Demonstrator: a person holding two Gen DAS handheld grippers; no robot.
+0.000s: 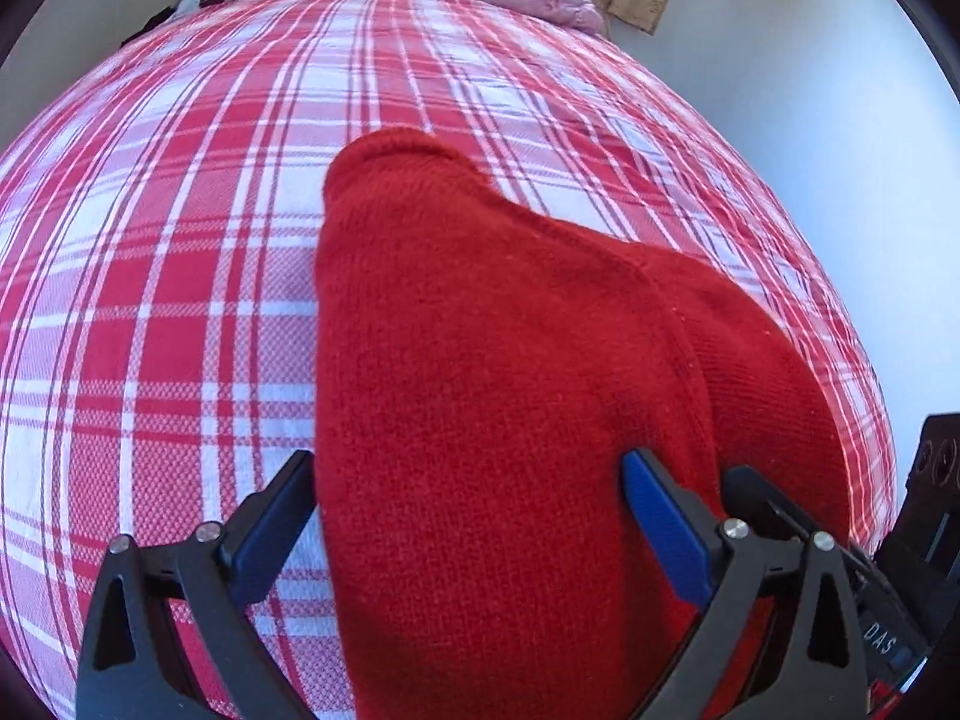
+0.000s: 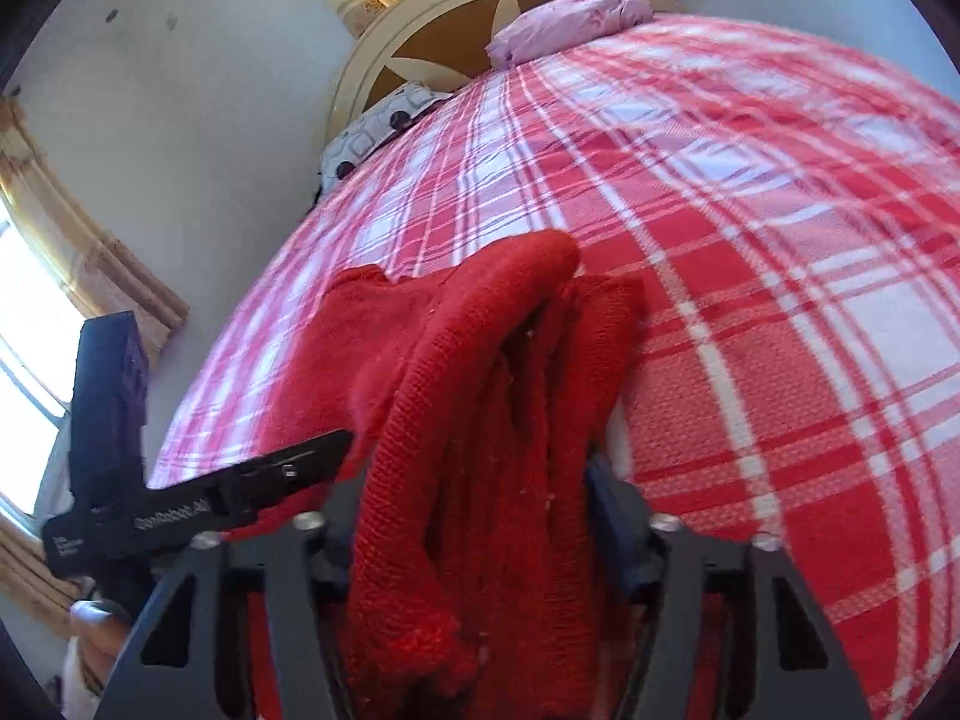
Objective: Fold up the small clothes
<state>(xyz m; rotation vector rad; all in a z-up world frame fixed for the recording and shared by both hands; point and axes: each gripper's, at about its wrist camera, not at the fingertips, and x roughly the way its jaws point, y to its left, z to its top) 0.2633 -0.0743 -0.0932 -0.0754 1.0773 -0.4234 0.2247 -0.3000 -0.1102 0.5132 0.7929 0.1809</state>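
A red knit garment [image 1: 510, 396] lies on the red-and-white plaid bedspread [image 1: 180, 240], one narrow end reaching away from me. My left gripper [image 1: 468, 462] stands wide over its near part; the left finger [image 1: 282, 510] is just off the cloth's left edge and the blue-padded right finger [image 1: 660, 516] rests on top of it. In the right wrist view the red knit garment [image 2: 480, 390] is bunched into thick folds between the fingers of my right gripper [image 2: 474, 480], filling the gap and touching both pads. The left gripper's black finger [image 2: 288, 468] reaches in from the left.
Two pillows lie at the headboard: a pink one [image 2: 564, 18] and a grey patterned one [image 2: 378, 126]. A white wall [image 1: 810, 120] runs along one side of the bed, and windows [image 2: 24, 330] stand on the other. A person's hand [image 2: 90, 618] shows low at the left edge.
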